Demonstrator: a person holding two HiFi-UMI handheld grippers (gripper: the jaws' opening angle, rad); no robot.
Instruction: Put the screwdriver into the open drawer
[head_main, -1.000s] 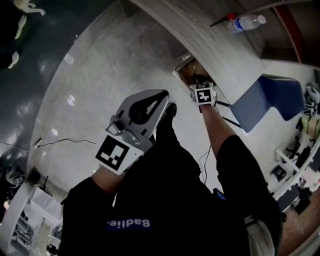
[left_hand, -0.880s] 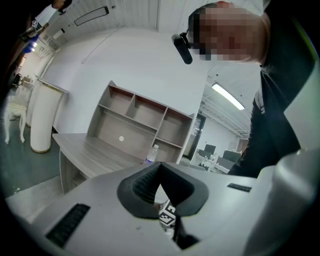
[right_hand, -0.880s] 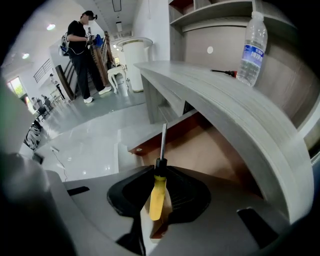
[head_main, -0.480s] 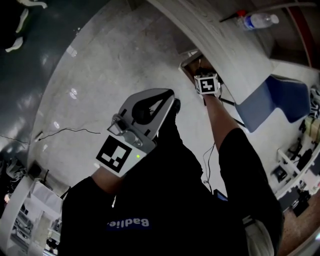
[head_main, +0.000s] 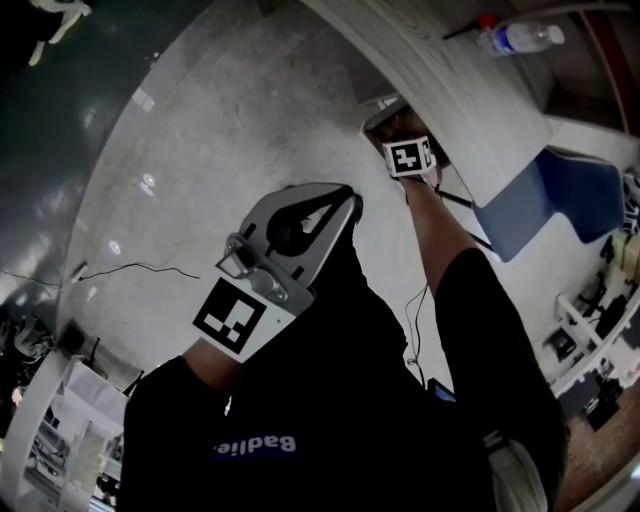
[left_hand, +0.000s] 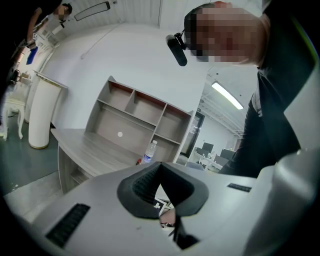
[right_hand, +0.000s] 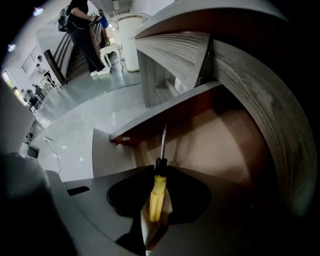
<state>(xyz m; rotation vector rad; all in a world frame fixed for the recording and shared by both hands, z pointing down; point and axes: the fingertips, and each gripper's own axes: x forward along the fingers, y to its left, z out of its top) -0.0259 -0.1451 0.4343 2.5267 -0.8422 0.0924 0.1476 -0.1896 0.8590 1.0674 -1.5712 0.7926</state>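
My right gripper (right_hand: 159, 200) is shut on a yellow-handled screwdriver (right_hand: 156, 192), whose black collar and thin metal shaft point steeply down into the open drawer (right_hand: 210, 135). The drawer has a pale brown floor and a reddish-brown inner wall. In the head view the right gripper (head_main: 405, 150) sits at the drawer (head_main: 385, 112) under the desk edge, and its jaws are hidden behind its marker cube. My left gripper (head_main: 330, 205) hangs in front of my body with its jaws shut and nothing between them. The left gripper (left_hand: 165, 200) faces the desk from a distance.
A grey wood-grain desk (head_main: 450, 90) runs above the drawer, with a plastic water bottle (head_main: 520, 38) on top. A blue chair (head_main: 560, 195) stands to the right. A thin cable (head_main: 130, 270) lies on the pale floor. A shelf unit (left_hand: 135, 120) rises behind the desk.
My right gripper has sunk further into the drawer with the screwdriver, tipping more steeply downward. My left gripper has hardly shifted.
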